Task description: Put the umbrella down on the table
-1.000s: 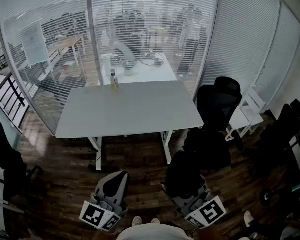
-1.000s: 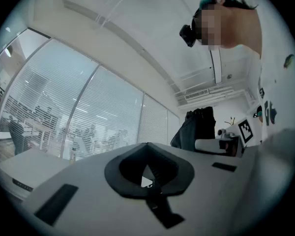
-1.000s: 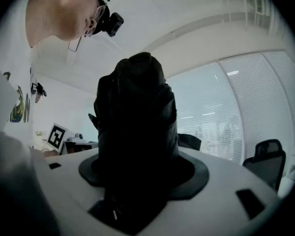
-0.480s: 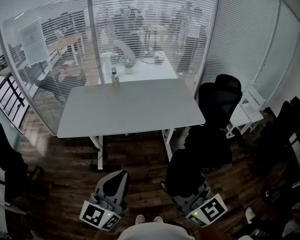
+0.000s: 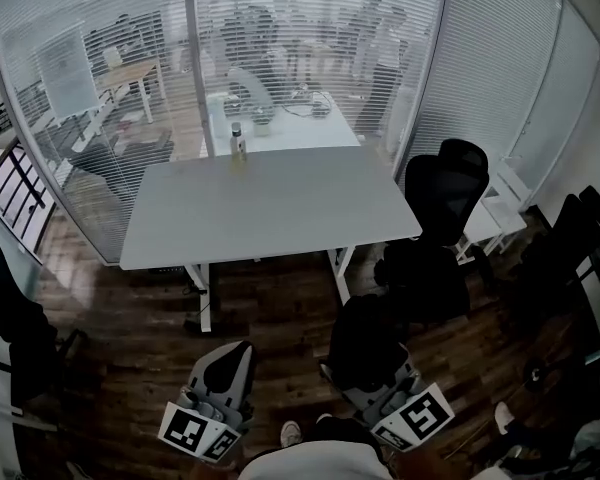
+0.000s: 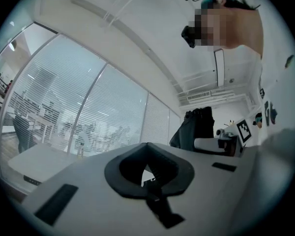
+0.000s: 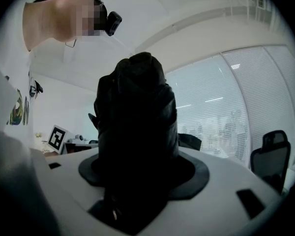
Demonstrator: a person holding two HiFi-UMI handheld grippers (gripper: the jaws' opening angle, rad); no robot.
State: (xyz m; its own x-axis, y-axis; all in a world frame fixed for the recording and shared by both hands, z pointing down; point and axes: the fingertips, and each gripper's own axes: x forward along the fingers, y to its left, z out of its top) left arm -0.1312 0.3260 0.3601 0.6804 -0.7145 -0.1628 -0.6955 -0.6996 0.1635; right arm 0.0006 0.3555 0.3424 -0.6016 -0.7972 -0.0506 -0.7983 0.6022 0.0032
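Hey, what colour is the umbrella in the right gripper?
The umbrella is black; it shows best in the right gripper view.

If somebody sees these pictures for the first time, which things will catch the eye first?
The folded black umbrella stands out first: the right gripper is shut on it, low in the head view, above the dark wood floor. Next comes the large white table in the middle of the room, bare except for a small bottle at its far edge. The left gripper holds nothing.
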